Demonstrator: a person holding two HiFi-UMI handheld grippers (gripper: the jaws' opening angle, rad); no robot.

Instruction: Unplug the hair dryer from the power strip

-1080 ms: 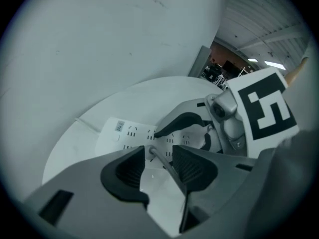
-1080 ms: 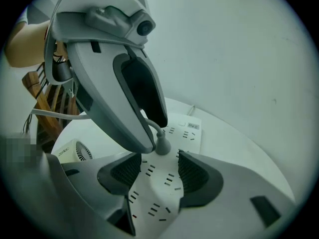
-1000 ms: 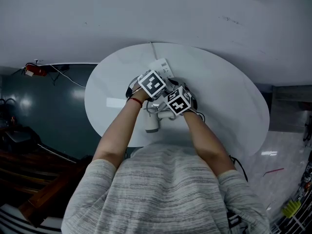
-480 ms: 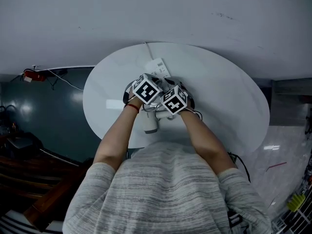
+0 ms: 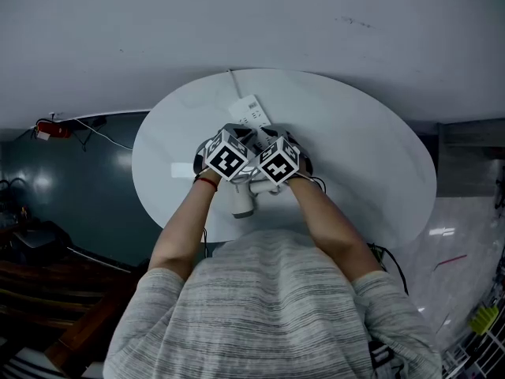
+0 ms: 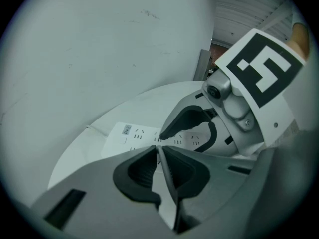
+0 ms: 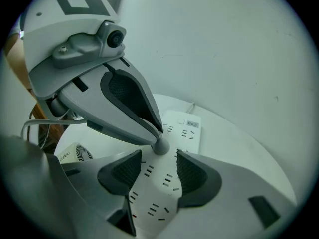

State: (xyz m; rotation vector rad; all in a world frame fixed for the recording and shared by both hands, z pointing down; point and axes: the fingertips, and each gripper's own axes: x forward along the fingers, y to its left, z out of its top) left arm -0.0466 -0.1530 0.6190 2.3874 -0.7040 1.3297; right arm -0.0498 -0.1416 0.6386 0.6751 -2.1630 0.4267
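Note:
A white power strip (image 5: 249,113) lies on the round white table (image 5: 363,156), and the white hair dryer (image 5: 243,200) rests nearer me. My left gripper (image 6: 158,151) has just been closing, and its pads now pinch the dryer's grey plug (image 7: 160,146) and its thin cord (image 6: 164,169) where they stand on the strip (image 7: 187,128). My right gripper (image 7: 158,166) sits open just behind, its pads apart over the strip's sockets. In the head view both marker cubes (image 5: 227,158) hide the jaws.
The dryer's vented end (image 7: 82,154) lies left of the strip. A grey wall (image 5: 252,22) rises behind the table. A red object with a cable (image 5: 46,129) sits on the dark floor to the left, and clutter lies at the lower right.
My left gripper's cube has tilted and now sits close beside the right cube. Both hands stay over the strip.

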